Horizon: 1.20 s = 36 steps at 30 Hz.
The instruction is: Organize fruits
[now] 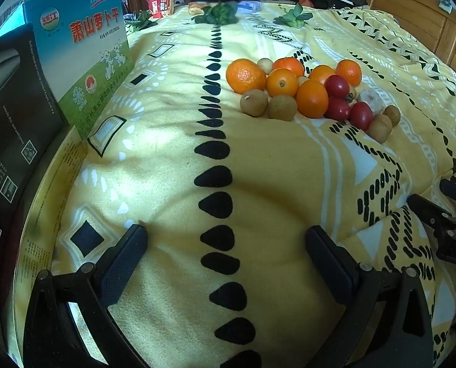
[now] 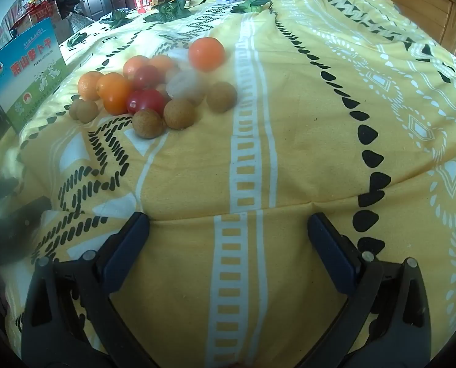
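Observation:
A pile of fruit lies on a yellow patterned blanket (image 1: pixel 166 159): several oranges (image 1: pixel 245 75), red cherry tomatoes (image 1: pixel 337 86), brown longans (image 1: pixel 253 102) and a pale peeled one (image 1: pixel 371 99). In the right wrist view the same pile shows at upper left, with oranges (image 2: pixel 115 92), a tomato (image 2: pixel 145 100), longans (image 2: pixel 179 113) and one orange (image 2: pixel 206 53) set a little apart at the back. My left gripper (image 1: pixel 226 236) is open and empty, well short of the pile. My right gripper (image 2: pixel 228 224) is open and empty, also short of it.
A blue and green printed box (image 1: pixel 80 49) and a dark box (image 1: pixel 10 116) stand at the blanket's left edge. Green leaves (image 1: pixel 218 12) and a red packet (image 1: pixel 160 6) lie at the far end. A wooden headboard (image 1: pixel 418 18) is at right. The right gripper's body (image 1: pixel 449 227) shows at the left view's right edge.

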Each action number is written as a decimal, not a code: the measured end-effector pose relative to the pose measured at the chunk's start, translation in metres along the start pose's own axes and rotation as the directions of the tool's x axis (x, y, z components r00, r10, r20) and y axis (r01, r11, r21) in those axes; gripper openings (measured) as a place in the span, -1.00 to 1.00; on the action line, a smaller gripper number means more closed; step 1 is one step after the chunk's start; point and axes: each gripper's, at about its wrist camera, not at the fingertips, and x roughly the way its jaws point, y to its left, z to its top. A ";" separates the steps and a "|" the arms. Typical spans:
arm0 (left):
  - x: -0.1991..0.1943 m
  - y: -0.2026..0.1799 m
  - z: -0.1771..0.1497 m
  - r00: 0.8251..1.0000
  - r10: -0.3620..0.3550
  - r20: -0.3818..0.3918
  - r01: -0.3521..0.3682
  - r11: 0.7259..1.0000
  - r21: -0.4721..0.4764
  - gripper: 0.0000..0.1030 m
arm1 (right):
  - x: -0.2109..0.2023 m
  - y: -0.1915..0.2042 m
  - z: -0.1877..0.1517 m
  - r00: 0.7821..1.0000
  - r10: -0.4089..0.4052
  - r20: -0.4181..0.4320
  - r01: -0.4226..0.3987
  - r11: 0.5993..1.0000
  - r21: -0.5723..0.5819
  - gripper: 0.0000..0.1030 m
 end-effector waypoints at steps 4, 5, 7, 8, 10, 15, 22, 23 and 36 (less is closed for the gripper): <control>-0.001 -0.001 -0.001 1.000 0.001 0.002 -0.001 1.000 0.000 1.00 | 0.000 0.001 0.000 1.000 -0.008 -0.004 0.008 1.000 -0.005 1.00; -0.002 -0.001 -0.002 1.000 0.000 0.002 0.000 1.000 -0.001 1.00 | -0.002 -0.001 -0.001 1.000 -0.009 -0.004 0.009 1.000 -0.005 1.00; -0.002 -0.003 -0.002 1.000 0.000 0.002 0.000 1.000 -0.002 1.00 | -0.001 0.000 0.000 1.000 -0.009 -0.005 0.009 1.000 -0.006 1.00; -0.002 -0.003 -0.002 1.000 0.000 0.002 0.000 1.000 -0.002 1.00 | -0.001 0.000 0.000 1.000 -0.011 -0.006 0.011 1.000 -0.007 1.00; -0.002 -0.002 -0.002 1.000 -0.003 0.001 0.003 1.000 -0.005 1.00 | 0.000 0.005 0.002 1.000 -0.012 -0.007 0.012 1.000 -0.007 1.00; -0.001 -0.001 0.000 1.000 -0.005 -0.001 0.005 1.000 -0.006 1.00 | 0.000 0.001 0.001 1.000 -0.012 -0.010 0.012 1.000 -0.006 1.00; -0.001 -0.001 -0.001 1.000 -0.005 0.000 0.005 1.000 -0.006 1.00 | 0.000 0.002 0.001 1.000 -0.017 -0.011 0.016 1.000 -0.004 1.00; -0.002 -0.001 -0.001 1.000 -0.004 0.000 0.004 1.000 -0.005 1.00 | 0.001 0.002 0.001 1.000 -0.017 -0.011 0.017 1.000 -0.005 1.00; -0.002 -0.002 -0.001 1.000 -0.003 0.001 0.003 1.000 -0.005 1.00 | 0.002 0.003 0.002 0.999 -0.031 -0.018 0.031 0.999 -0.008 1.00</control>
